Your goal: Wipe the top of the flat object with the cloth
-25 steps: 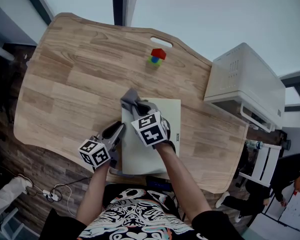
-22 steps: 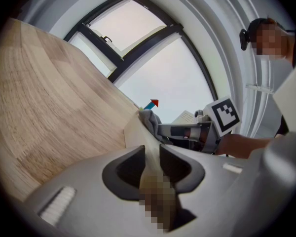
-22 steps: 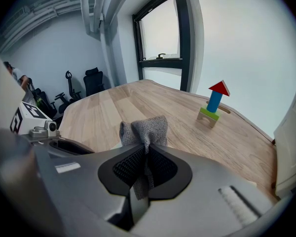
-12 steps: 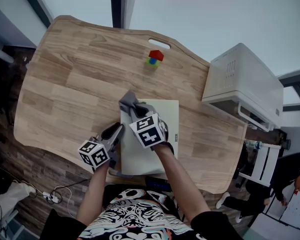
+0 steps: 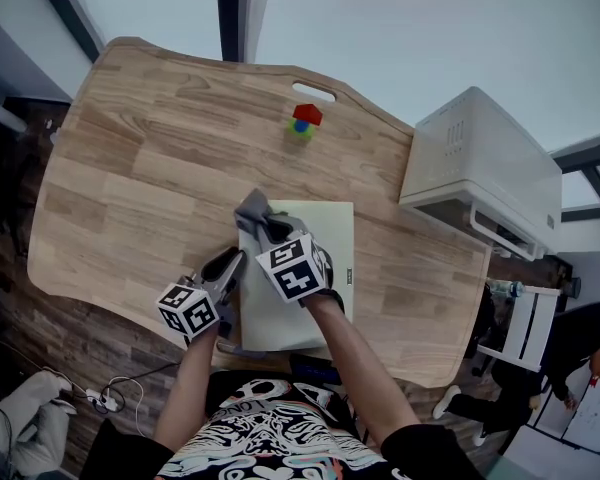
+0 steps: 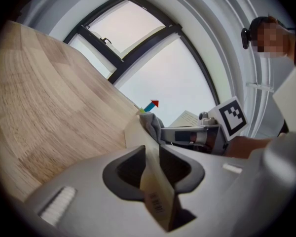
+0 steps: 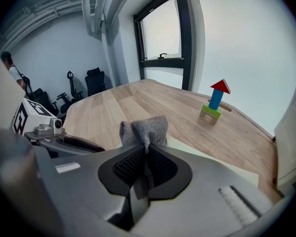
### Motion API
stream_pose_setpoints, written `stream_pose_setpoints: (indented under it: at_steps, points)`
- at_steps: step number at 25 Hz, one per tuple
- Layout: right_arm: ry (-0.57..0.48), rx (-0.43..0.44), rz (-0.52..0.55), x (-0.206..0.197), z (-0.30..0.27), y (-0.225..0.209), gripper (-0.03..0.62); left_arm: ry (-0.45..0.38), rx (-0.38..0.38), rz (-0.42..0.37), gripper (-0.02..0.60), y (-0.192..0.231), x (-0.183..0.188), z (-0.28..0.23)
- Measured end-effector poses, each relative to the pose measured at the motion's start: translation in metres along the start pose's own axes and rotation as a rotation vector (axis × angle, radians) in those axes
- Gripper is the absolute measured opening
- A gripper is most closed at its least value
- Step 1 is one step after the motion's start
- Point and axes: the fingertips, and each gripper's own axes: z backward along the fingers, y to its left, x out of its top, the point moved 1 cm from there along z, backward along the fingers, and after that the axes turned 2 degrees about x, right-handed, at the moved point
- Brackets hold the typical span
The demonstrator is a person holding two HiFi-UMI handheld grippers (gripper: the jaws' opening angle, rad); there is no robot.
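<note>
Wiping underway: right gripper (image 5: pixel 270 233) clenches grey knitted cloth (image 5: pixel 253 208) on pale flat board (image 5: pixel 330 233); left gripper (image 5: pixel 235 263) pinches its edge; sweep across next.

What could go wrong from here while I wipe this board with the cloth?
The left gripper pinches only the thin near edge of the board, so a hard stroke might twist it loose. The right gripper holds the cloth bunched, with little showing past the jaws, so the tips might scrape the board. The cloth sits near the far corner and may slip off.
</note>
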Motion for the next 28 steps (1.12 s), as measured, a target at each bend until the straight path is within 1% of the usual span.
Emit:
stream_pose_setpoints:
  at_steps: [28]
  points:
    - [0.007, 0.02, -0.004, -0.015, 0.01, 0.014, 0.02, -0.005, 0.002, 0.001, 0.141, 0.001, 0.001, 0.0]
